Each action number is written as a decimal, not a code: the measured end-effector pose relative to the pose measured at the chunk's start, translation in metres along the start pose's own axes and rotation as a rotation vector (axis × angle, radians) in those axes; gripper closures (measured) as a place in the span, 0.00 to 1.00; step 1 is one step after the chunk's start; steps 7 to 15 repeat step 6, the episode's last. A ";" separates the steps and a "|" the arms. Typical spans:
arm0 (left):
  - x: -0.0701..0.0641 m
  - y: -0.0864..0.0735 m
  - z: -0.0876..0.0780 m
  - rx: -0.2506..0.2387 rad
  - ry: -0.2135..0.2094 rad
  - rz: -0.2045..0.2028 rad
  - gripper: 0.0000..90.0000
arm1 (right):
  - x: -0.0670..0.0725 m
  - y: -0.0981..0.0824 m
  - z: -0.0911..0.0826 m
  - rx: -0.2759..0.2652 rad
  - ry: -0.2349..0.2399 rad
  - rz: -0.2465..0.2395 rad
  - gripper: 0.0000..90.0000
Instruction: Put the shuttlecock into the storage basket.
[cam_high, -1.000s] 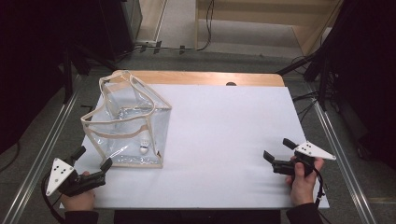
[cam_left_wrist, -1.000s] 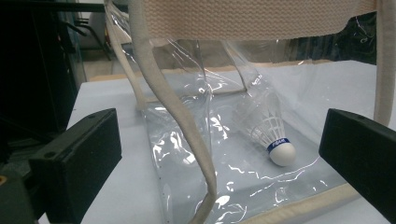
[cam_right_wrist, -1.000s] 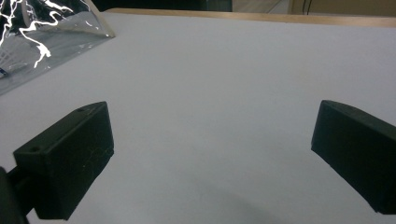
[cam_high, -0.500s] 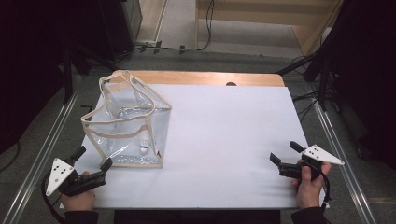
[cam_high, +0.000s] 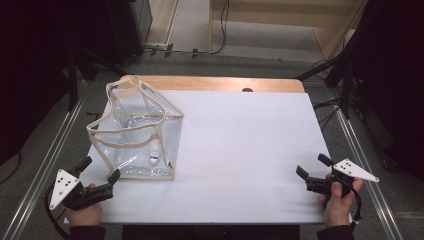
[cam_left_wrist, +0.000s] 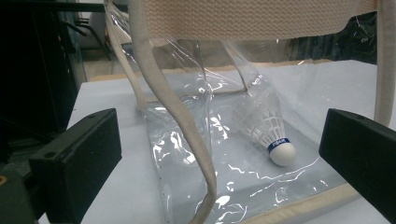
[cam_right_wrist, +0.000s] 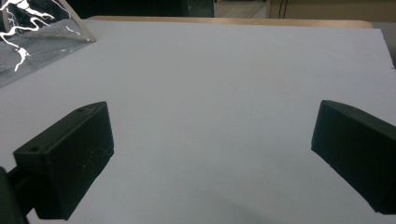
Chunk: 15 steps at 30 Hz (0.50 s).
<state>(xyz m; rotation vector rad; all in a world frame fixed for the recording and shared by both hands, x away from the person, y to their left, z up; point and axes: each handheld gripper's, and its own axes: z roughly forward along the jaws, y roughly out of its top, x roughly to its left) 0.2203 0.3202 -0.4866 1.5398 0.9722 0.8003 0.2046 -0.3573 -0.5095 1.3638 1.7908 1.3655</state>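
While our left gripper (cam_high: 100, 170) rests at the tabletop's (cam_high: 240, 150) near-left corner with its fingers (cam_left_wrist: 77, 163) spread wide and empty, the clear bag (cam_high: 137, 132) stands upright just beyond them. Inside it the shuttlecock (cam_left_wrist: 271, 133) lies tilted, its cork end pointing down toward us and its feathers angled up and away. A blue band circles the cork; its writing is too small to read. Since a second ago, our right gripper (cam_high: 312, 167) has drawn back toward the near-right edge, its fingers (cam_right_wrist: 70, 158) open and empty.
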 end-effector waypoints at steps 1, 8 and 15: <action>0.000 0.000 0.000 0.000 0.000 0.001 0.00 | 0.000 0.000 -0.001 -0.001 -0.001 -0.005 0.00; 0.000 0.000 0.000 0.000 0.002 0.000 0.00 | -0.002 -0.001 -0.001 -0.006 -0.001 0.006 0.00; 0.000 0.000 0.000 0.000 0.002 0.000 0.00 | -0.002 -0.001 -0.001 -0.006 -0.001 0.006 0.00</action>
